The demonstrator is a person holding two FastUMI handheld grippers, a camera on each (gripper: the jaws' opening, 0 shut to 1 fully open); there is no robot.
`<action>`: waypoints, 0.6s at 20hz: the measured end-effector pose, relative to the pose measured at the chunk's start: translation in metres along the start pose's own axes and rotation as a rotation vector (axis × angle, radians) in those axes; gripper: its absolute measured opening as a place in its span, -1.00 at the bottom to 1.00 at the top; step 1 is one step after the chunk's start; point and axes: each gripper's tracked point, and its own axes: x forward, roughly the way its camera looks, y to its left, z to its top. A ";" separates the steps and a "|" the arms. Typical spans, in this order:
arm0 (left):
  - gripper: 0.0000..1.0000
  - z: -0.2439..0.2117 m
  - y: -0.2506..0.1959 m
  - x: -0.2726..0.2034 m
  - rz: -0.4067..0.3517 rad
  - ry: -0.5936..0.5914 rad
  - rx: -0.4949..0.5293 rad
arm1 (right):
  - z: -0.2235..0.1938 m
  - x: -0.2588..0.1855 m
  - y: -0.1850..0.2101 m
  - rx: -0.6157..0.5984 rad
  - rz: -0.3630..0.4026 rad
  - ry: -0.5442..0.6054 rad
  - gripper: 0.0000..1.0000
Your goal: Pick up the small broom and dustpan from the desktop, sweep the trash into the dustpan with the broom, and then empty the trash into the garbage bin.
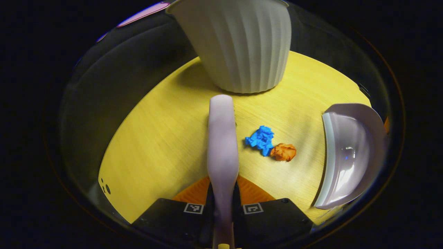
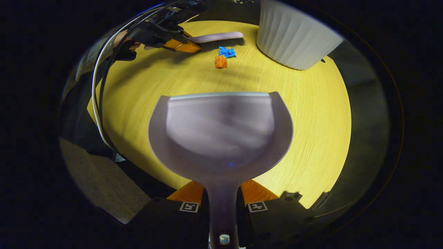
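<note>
The left gripper (image 1: 223,197) has its fingers clenched on the broom (image 1: 222,138) handle; its long axis runs toward the ribbed garbage bin (image 1: 238,45) at the bench (image 1: 155,145) far edge. The right gripper (image 2: 223,204) grips the dustpan (image 2: 221,131) handle, mouth facing blue trash (image 2: 227,52) and orange trash (image 2: 220,62). The bin's top is cut off.

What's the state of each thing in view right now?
broom: held in left gripper, over table
dustpan: held by handle in right gripper, empty
blue paper wad: on table, unswept
orange paper wad: touching the blue one
garbage bin: upright on table
</note>
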 end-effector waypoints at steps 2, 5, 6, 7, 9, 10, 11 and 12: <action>-0.46 0.005 -0.017 -0.001 -0.068 -0.013 0.032 | 0.001 0.003 -0.005 -0.008 -0.005 -0.009 -0.20; -0.46 0.005 -0.055 -0.007 -0.186 -0.025 0.044 | -0.003 0.008 -0.007 -0.015 -0.010 -0.018 -0.28; -0.46 0.004 -0.064 -0.013 -0.218 -0.027 0.044 | -0.005 0.009 -0.006 -0.019 -0.011 -0.019 -0.28; -0.47 0.003 -0.076 -0.018 -0.248 -0.031 0.043 | -0.005 0.010 -0.005 -0.020 -0.010 -0.022 -0.28; -0.46 0.000 -0.091 -0.027 -0.291 -0.033 0.042 | -0.006 0.009 -0.005 -0.020 -0.007 -0.026 -0.28; -0.53 0.000 -0.098 -0.029 -0.305 -0.032 0.041 | -0.006 0.009 -0.005 -0.019 -0.007 -0.025 -0.20; -0.46 -0.003 -0.105 -0.030 -0.321 -0.031 0.034 | -0.007 0.009 -0.005 -0.018 -0.008 -0.024 -0.27; -0.40 -0.003 -0.112 -0.032 -0.339 -0.029 0.022 | -0.008 0.010 -0.005 -0.016 -0.010 -0.024 -0.27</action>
